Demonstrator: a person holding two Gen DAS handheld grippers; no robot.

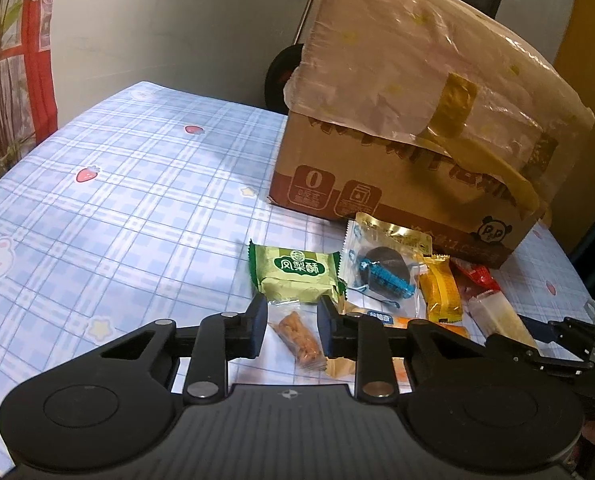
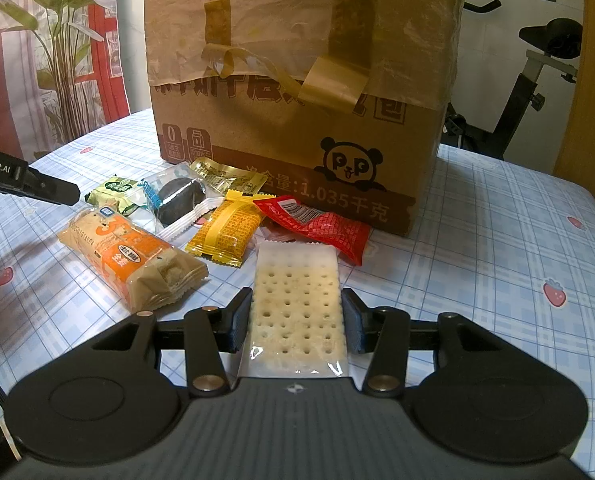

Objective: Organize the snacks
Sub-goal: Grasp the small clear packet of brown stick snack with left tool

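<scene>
Snack packets lie on the table before a cardboard box [image 2: 297,120]. My left gripper [image 1: 291,326] is open, its fingers either side of a small clear packet of brown snack [image 1: 299,340], just short of a green pineapple-cake packet [image 1: 295,274]. My right gripper [image 2: 297,320] has its pads against the sides of a white cracker packet [image 2: 297,300], which lies on the table. Nearby are an orange bread packet [image 2: 137,256], a yellow packet [image 2: 227,232], a red packet [image 2: 321,226] and a dark cookie packet [image 2: 181,196].
The table wears a blue plaid cloth [image 1: 117,200] with strawberry prints. The box [image 1: 409,128] is draped in plastic with loose tape. An exercise bike [image 2: 529,80] stands behind the table on the right. A plant [image 2: 57,40] and red curtain stand at the left.
</scene>
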